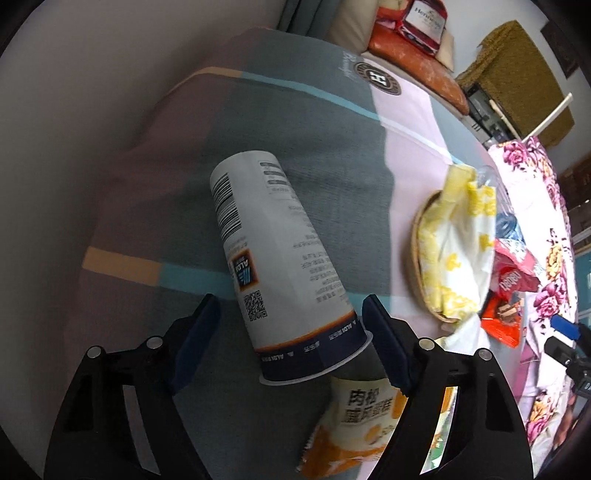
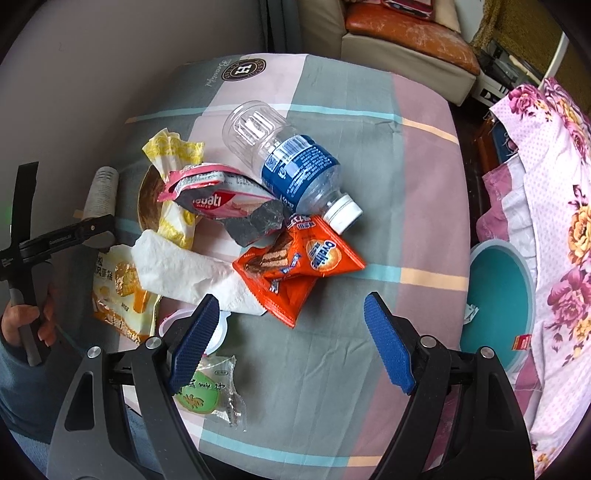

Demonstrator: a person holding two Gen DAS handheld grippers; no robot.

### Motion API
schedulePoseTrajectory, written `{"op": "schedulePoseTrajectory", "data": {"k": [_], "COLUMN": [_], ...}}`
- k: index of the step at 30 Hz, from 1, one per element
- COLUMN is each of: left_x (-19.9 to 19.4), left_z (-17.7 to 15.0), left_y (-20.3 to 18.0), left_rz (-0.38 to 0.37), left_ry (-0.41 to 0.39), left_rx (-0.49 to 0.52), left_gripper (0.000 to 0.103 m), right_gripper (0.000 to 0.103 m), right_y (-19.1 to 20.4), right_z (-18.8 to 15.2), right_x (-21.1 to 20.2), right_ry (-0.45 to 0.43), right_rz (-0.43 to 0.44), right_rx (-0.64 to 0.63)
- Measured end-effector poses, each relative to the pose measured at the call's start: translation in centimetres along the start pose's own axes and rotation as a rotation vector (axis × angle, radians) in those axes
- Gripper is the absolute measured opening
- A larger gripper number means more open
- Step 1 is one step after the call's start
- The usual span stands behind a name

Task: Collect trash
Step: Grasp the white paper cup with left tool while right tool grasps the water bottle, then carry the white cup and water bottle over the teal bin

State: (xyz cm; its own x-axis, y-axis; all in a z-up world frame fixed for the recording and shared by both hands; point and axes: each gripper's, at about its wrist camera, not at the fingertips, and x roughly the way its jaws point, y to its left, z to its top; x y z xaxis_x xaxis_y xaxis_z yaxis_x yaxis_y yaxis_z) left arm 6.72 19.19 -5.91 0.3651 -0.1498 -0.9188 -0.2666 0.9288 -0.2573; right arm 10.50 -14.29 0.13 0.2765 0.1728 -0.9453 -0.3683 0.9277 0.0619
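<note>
Checked cloth in grey, pink and teal bands (image 2: 332, 369) covers the surface, printed with a round dark emblem bearing an "H" (image 2: 244, 69) near its far edge. Behind it, a cream sofa (image 2: 399, 48) with an orange-brown leather cushion (image 2: 410, 26). A red box with white lettering (image 1: 423, 20) lies on the cushion. At the right, pink floral fabric with magenta and yellow blooms (image 2: 554, 177) hangs in folds. An olive-yellow woven cover (image 1: 517, 66) drapes over furniture far right.
</note>
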Motion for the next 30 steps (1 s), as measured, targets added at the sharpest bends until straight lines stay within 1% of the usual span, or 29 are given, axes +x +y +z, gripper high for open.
{"op": "schedulePoseTrajectory", "data": {"k": [5,9,10,11,14,16,18,22,26,28,29,30], "left_x": [-0.2,0.2,0.2,0.2,0.3,0.7,0.9,1.3,1.7,1.6,1.5,1.5], "left_z": [0.5,1.4,1.5,1.6,2.1,2.4,2.5,3.0,3.4,3.2,3.0,2.8], "left_y": [0.4,1.2,1.1,1.0,0.7,0.0,-0.5,-1.2,-1.6,-1.4,-1.4,-1.4], "left_rz": [0.014,0.0,0.009,0.02,-0.004,-0.038,-0.052,-0.061,-0.062,-0.065,-0.066,-0.062], "left_ry": [-0.013,-0.018,-0.031,-0.038,-0.038,-0.04,-0.047,-0.05,-0.044,-0.039,-0.037,-0.035], "left_rx": [-0.011,-0.036,-0.023,-0.007,0.033,0.078,0.114,0.154,0.162,0.154,0.148,0.141], "left_gripper": [0.08,0.079,0.074,0.059,0.056,0.056,0.056,0.056,0.057,0.062,0.068,0.071], "right_gripper": [0.077,0.077,0.077,0.077,0.077,0.075,0.068,0.068,0.068,0.068,0.069,0.071], "right_y": [-0.4,-1.0,-1.0,-0.9,-0.6,-0.1,0.3,1.2,2.1,2.2,2.2,2.1], "right_z": [1.4,3.8,4.7,5.6,7.7,9.6,10.9,12.9,13.7,13.8,13.7,13.7], "right_x": [-0.4,-0.9,-0.8,-0.5,0.6,2.1,3.5,6.0,8.1,9.2,9.5,9.8], "right_ry": [0.0,-0.029,-0.037,-0.04,-0.032,-0.012,0.014,0.062,0.099,0.124,0.127,0.13], "right_rz": [-0.011,-0.027,-0.028,-0.032,-0.03,-0.028,-0.03,-0.006,-0.005,-0.001,-0.003,-0.002], "right_rx": [-0.018,-0.029,-0.039,-0.049,-0.081,-0.115,-0.143,-0.185,-0.215,-0.223,-0.226,-0.228]}}
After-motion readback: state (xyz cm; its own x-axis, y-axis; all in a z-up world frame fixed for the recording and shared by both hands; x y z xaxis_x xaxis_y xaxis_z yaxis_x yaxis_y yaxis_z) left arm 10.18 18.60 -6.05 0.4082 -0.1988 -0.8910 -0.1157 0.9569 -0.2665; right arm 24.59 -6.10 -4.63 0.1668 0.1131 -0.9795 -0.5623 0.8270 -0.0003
